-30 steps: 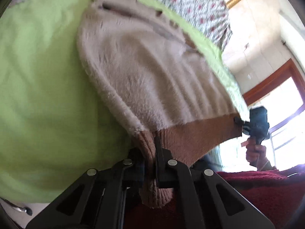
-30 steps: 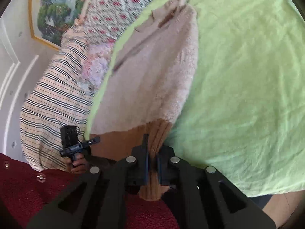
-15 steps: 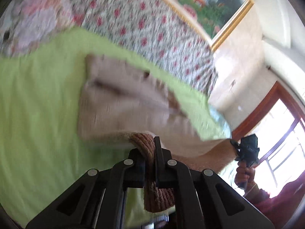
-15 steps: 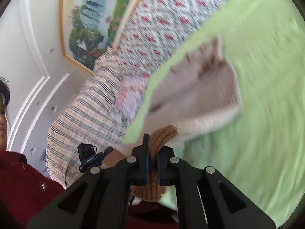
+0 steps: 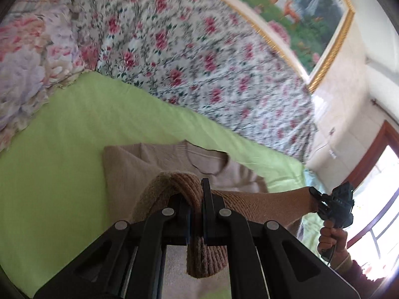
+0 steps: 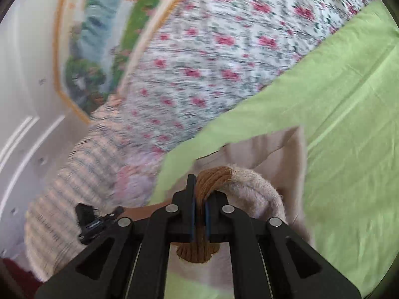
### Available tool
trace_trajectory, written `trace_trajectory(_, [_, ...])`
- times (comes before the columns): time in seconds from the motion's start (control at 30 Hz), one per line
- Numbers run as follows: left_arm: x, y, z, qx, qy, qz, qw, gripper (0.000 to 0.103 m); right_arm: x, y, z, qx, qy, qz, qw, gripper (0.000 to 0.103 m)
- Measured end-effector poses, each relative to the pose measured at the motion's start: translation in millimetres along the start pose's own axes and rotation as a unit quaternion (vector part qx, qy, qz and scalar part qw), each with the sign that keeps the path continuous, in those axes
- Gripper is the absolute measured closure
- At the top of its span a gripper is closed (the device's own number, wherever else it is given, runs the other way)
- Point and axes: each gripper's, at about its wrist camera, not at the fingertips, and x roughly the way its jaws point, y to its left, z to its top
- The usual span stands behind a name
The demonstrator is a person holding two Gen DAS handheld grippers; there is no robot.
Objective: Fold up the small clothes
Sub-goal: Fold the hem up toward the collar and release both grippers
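Observation:
A small beige fuzzy sweater (image 5: 129,167) with a brown ribbed hem (image 5: 269,204) lies on a lime-green sheet (image 5: 49,174). Its collar end (image 5: 207,159) is flat on the sheet. My left gripper (image 5: 197,194) is shut on one corner of the brown hem and holds it up over the body. My right gripper (image 6: 198,194) is shut on the other hem corner (image 6: 212,177); it also shows in the left wrist view (image 5: 334,204), hem stretched between them. The sweater's body (image 6: 286,149) shows beyond it.
A floral quilt (image 5: 187,49) and a pink-flowered pillow (image 5: 27,59) lie beyond the sheet. A striped blanket (image 6: 64,189) lies at the left in the right wrist view. A framed landscape picture (image 5: 299,7) hangs on the wall. A window (image 5: 379,199) is at the right.
Both grippers have carried the brown hem up and forward over the sweater toward the collar. The views have tilted up, so the quilt and picture now fill the upper part.

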Motion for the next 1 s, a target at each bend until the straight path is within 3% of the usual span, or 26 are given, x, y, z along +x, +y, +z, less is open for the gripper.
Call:
trace_trajectory(0.13, [53.0,24.7,15.9,-0.012,0.026,0.023,0.9993,0.098,45.5,-25.3,12.1,0.013,0.028,-0.050,0.998,0.096])
trace_trajectory(0.37, [126.7,72.3,5.8,-0.037,0.091,0.075,0.9924,0.096,103.4,-67.6,8.4,0.028,0.088,-0.140,0.986,0.095])
trace_trajectory(0.47, [128.0,75.9,-3.7,-0.048,0.109,0.074,0.9902,0.090,97.2,-68.9,10.1,0.040,0.085,-0.134,0.986,0.091])
trace_trajectory(0.53, [113.6,68.9,-10.3,-0.046,0.109,0.069,0.9906,0.071,76.7,-61.5,11.6,0.041,0.066,-0.131,0.988,0.082])
trace_trajectory(0.57, [104.0,62.0,-16.1,-0.040,0.109,0.068,0.9909,0.067,59.9,-54.3,10.3,0.033,0.045,-0.134,0.989,0.076])
trace_trajectory(0.67, [83.5,28.7,-40.1,-0.014,0.118,0.036,0.9922,0.062,33.5,-32.3,-0.6,0.004,0.026,-0.123,0.992,0.072])
trace_trajectory(0.77, [91.2,-5.8,-60.4,0.006,0.147,-0.005,0.9891,0.062,51.7,4.4,-28.5,-0.054,0.093,-0.061,0.992,0.072])
trace_trajectory(0.83, [109.8,-27.8,-70.4,0.023,0.171,-0.029,0.9845,0.062,84.4,28.1,-51.2,-0.100,0.173,-0.039,0.979,0.072])
trace_trajectory(0.97, [148.5,-42.2,-69.5,0.066,0.200,-0.001,0.9775,0.063,138.5,38.5,-65.6,-0.162,0.251,-0.061,0.952,0.072])
trace_trajectory(1.0, [155.9,-34.7,-62.3,0.062,0.202,0.002,0.9774,0.067,151.6,31.8,-61.1,-0.163,0.261,-0.072,0.949,0.072])
